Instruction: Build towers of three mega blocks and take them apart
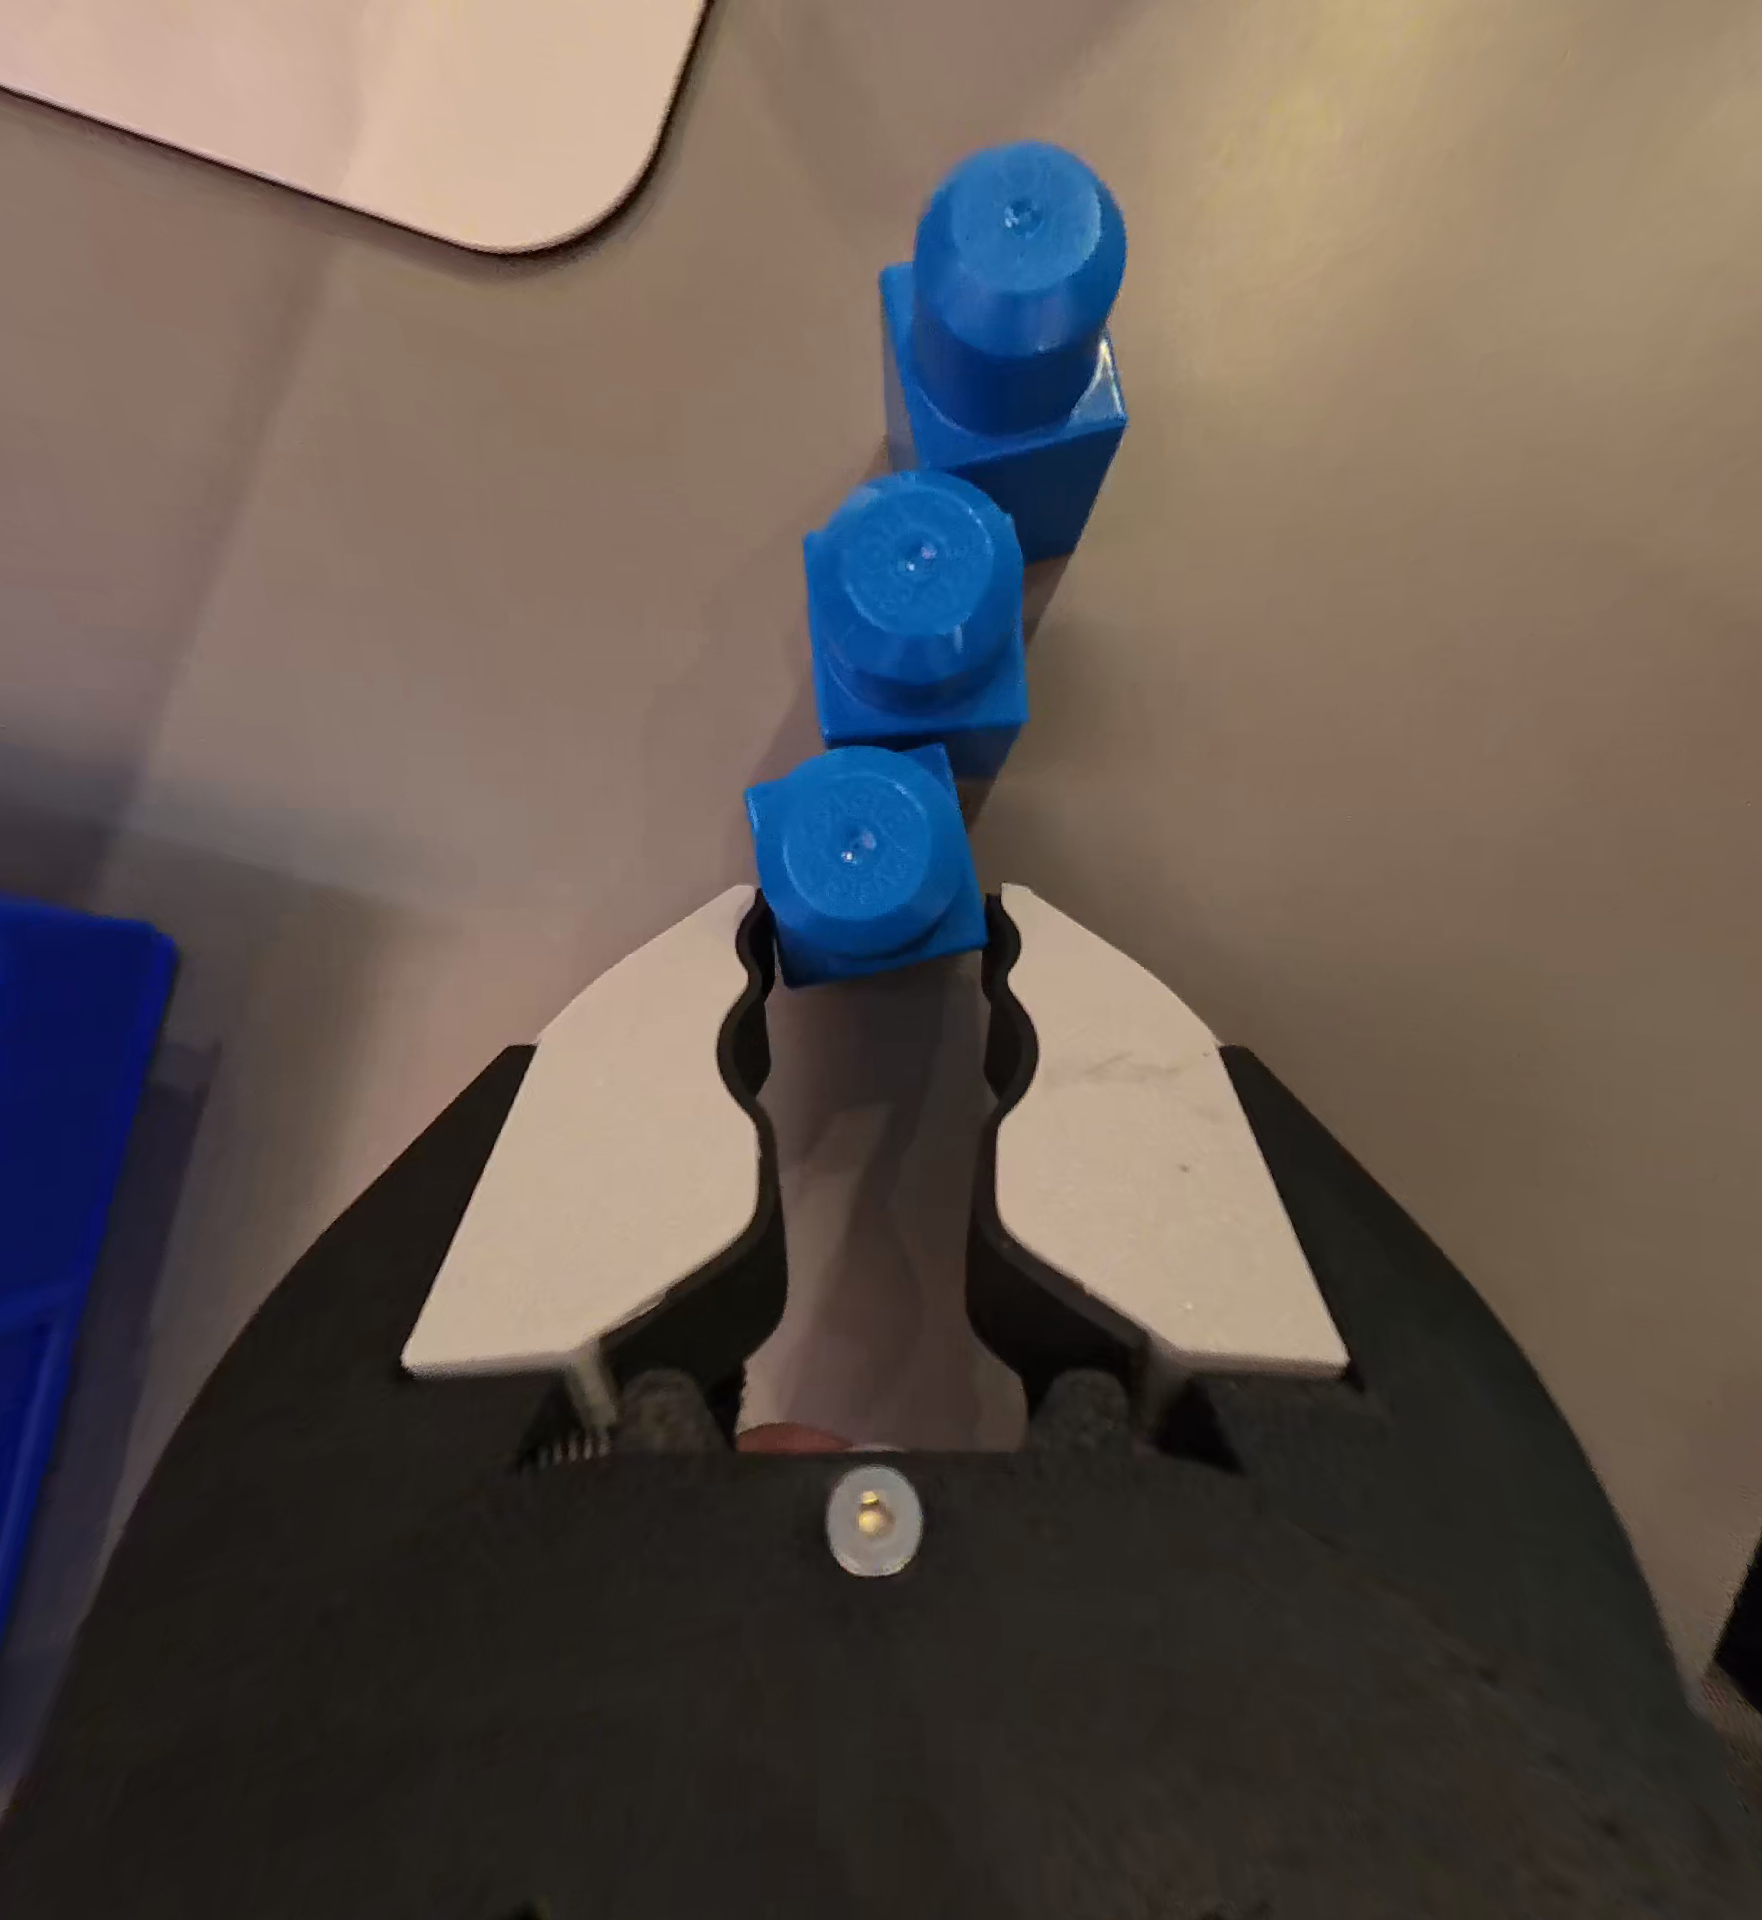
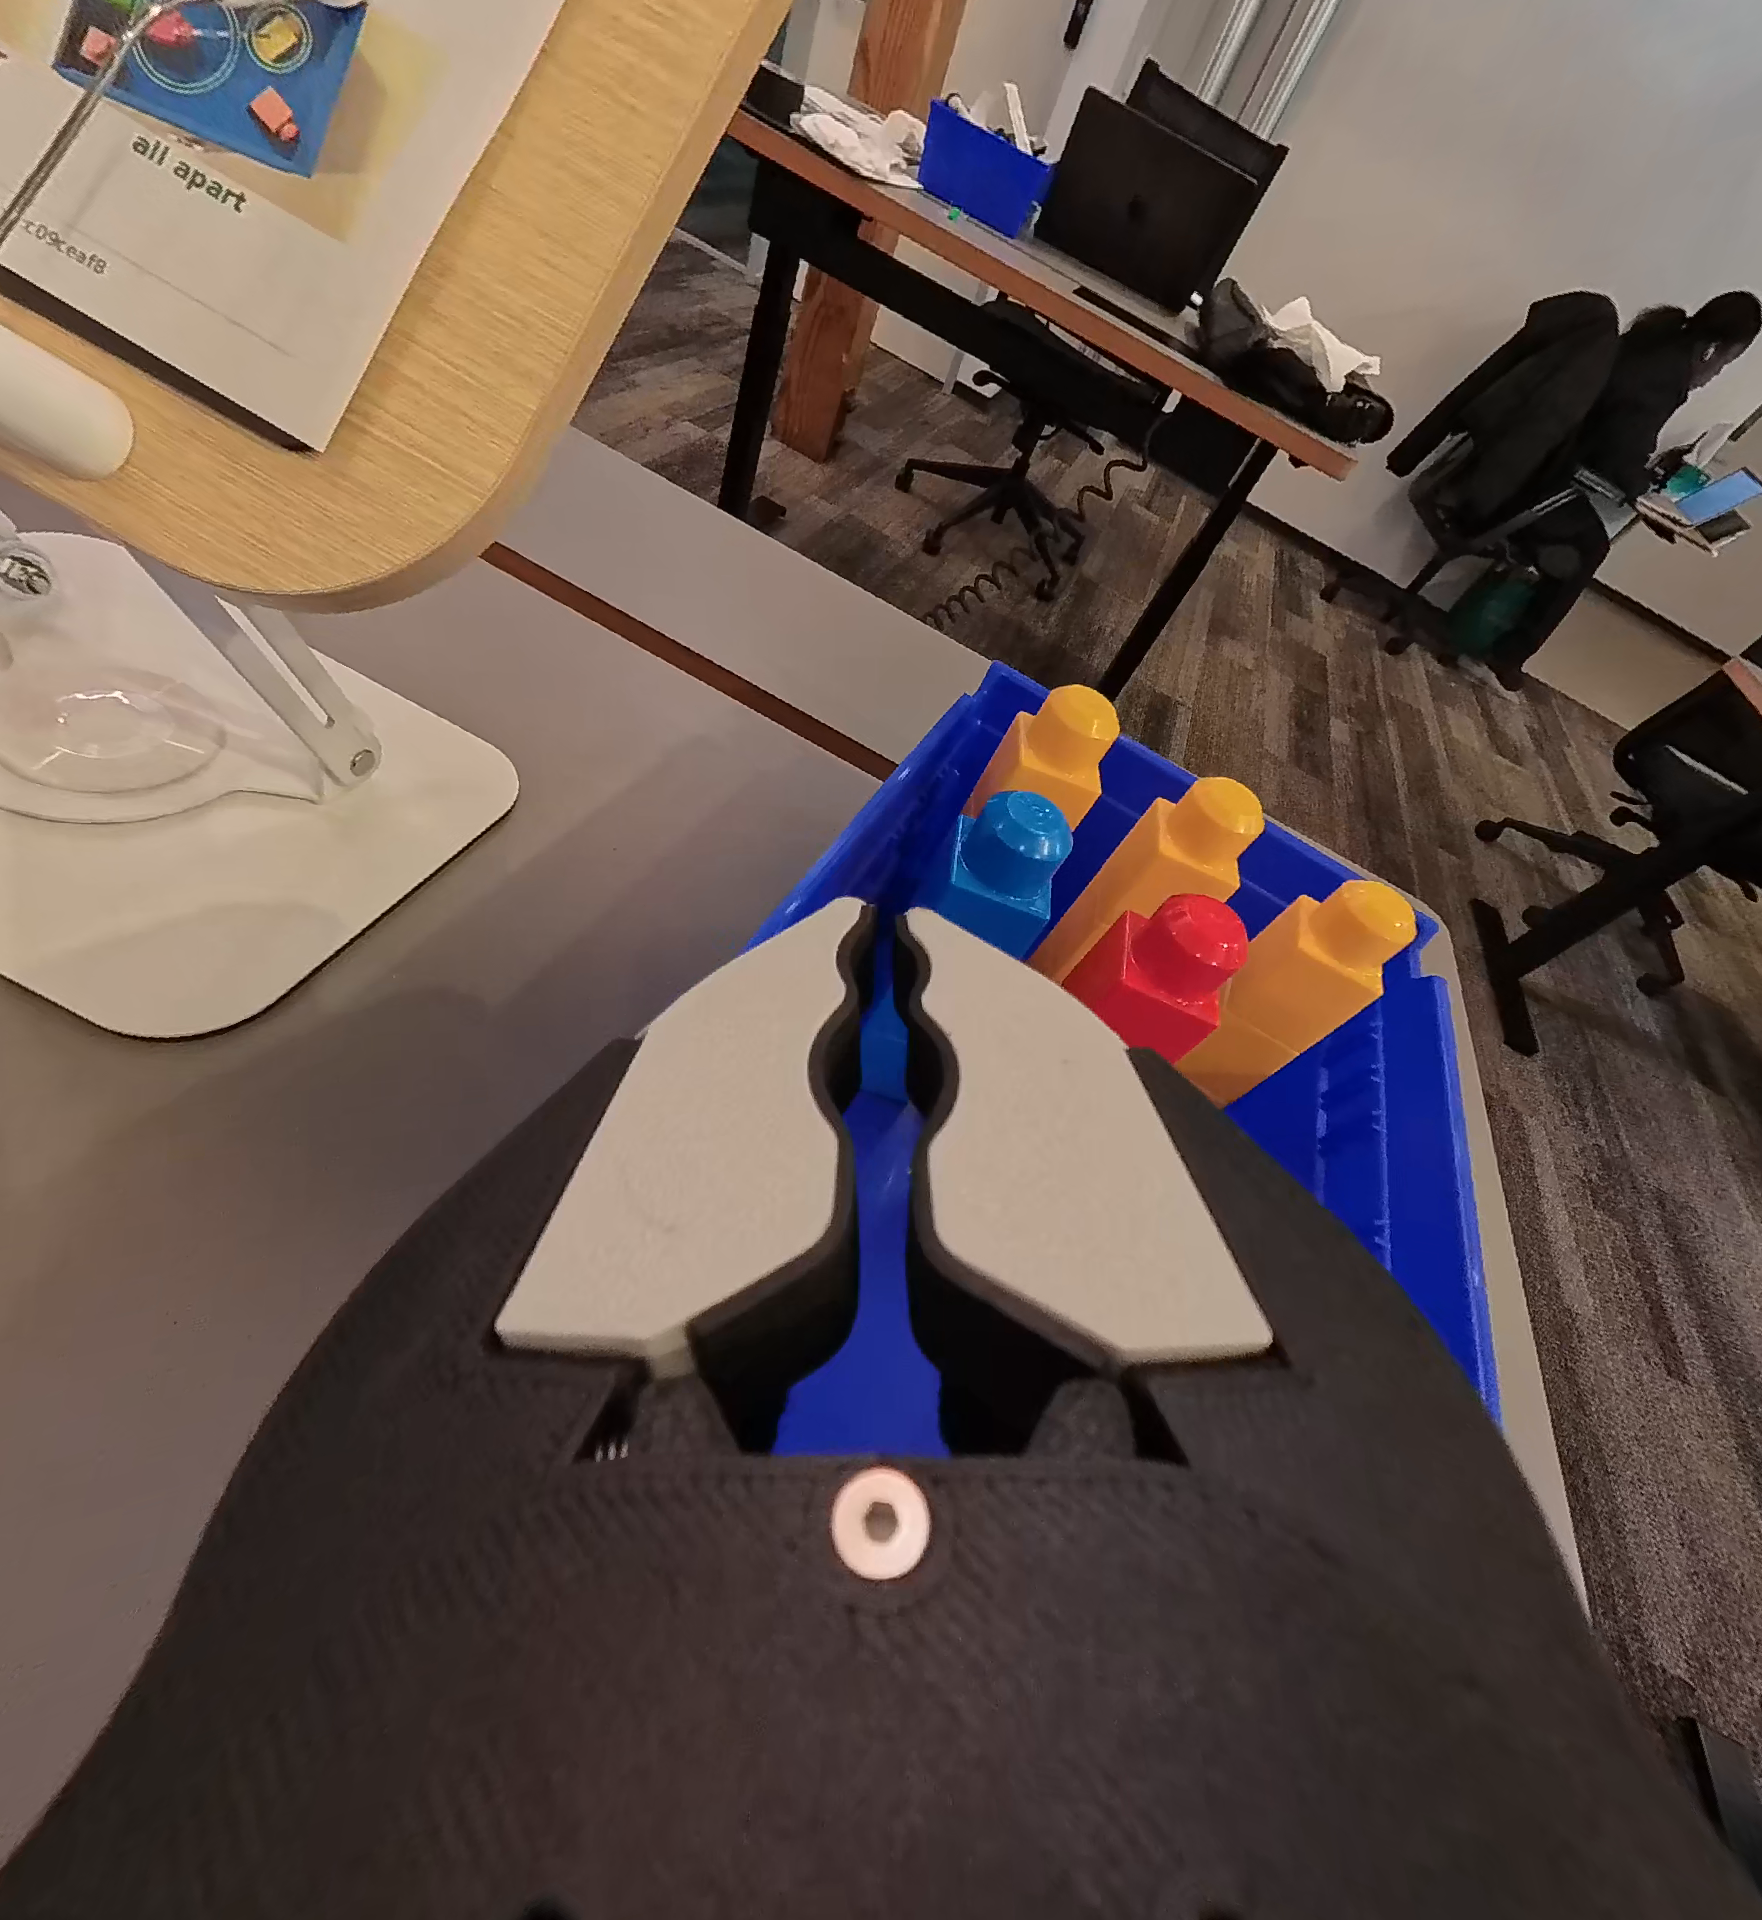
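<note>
Mega blocks are lying in two places: three blue ones are standing in a row on the grey table [image 1: 337, 623], and others, orange, red and blue, are sitting upright in the blue bin [image 2: 1376, 1195]. The left gripper [image 1: 875, 935] is clamping the nearest blue block [image 1: 861, 873] at its lower edge, both black pads pressing on its sides; the middle blue block [image 1: 913, 623] is standing just beside it, the far blue block [image 1: 1012, 343] a little beyond.

The right gripper [image 2: 885, 935] is hanging over the bin with its jaws nearly closed and nothing between them.

Risks, as judged from this arrangement: the grip is taking only the tips of the pads and the block is sitting turned between them, so a lift is likely to let it twist or slip out. Because the neighbouring block is so close, a sideways swing could topple it. The nearly closed right gripper, if lowered, could knock the binned blocks rather than straddle one.
</note>
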The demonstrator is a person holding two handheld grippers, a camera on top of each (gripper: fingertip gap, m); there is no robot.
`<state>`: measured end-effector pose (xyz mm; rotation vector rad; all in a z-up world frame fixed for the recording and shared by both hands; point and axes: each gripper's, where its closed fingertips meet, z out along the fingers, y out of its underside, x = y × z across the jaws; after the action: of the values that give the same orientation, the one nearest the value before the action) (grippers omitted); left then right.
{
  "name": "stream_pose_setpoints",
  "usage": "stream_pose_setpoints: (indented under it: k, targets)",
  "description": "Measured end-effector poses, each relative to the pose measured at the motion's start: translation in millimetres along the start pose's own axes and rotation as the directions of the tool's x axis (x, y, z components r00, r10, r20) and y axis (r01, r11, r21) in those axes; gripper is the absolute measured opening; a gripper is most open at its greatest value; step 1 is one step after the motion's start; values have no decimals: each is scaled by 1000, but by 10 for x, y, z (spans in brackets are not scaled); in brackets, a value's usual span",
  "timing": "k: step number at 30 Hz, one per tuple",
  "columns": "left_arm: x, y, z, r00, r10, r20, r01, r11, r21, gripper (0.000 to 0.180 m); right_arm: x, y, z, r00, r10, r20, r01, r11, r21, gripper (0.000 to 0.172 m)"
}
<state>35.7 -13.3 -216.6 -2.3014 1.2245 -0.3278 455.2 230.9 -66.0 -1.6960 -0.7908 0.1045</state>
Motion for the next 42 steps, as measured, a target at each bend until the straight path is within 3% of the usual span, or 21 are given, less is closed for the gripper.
stream_pose_setpoints:
  k: [3,6,12,15,16,18,20,24,27,32,37,42]
  targets:
    - [-23,88,35,1000,-1,2,1,1000,-28,62,6,-12,-13,1000,-1,-1,1,1000,5,3]
    - [-18,126,25,1000,-8,-8,8,1000,5,67,11,-22,-24,1000,-2,-2,2,1000,9,3]
    - [36,89,79,999,-31,-19,31,999,34,62,-10,-33,-22,1000,-9,-1,9,1000,9,3]
    - [17,35,98,998,-67,-23,68,996,60,50,-23,-29,-16,1000,-10,0,10,1000,6,3]
    - [22,25,97,997,-73,-35,76,995,67,38,-29,-33,-17,1000,-11,1,11,1000,7,3]
    - [15,-1,112,996,-74,-39,78,992,95,37,-56,-60,-25,1000,-20,5,20,1000,19,3]
    - [4,-10,114,998,-60,-33,63,992,108,37,-128,-161,-65,998,-56,21,54,996,72,2]
    - [11,8,98,998,-8,-65,14,995,103,37,-650,-687,-360,960,-243,137,187,925,331,0]
    - [10,-23,44,995,31,-95,-19,992,123,37,-1434,-921,-509,852,-367,373,183,877,444,2]
    - [-40,-79,-53,989,95,-117,-80,988,129,37,-2875,-924,-443,547,-399,736,109,905,411,26]
    - [-19,-5,13,980,140,-139,-125,986,106,37,-3723,-527,-48,336,-352,873,224,931,289,50]
    - [-19,-32,-22,980,156,-126,-139,982,130,37,-4088,-264,132,187,-329,926,294,918,266,50]
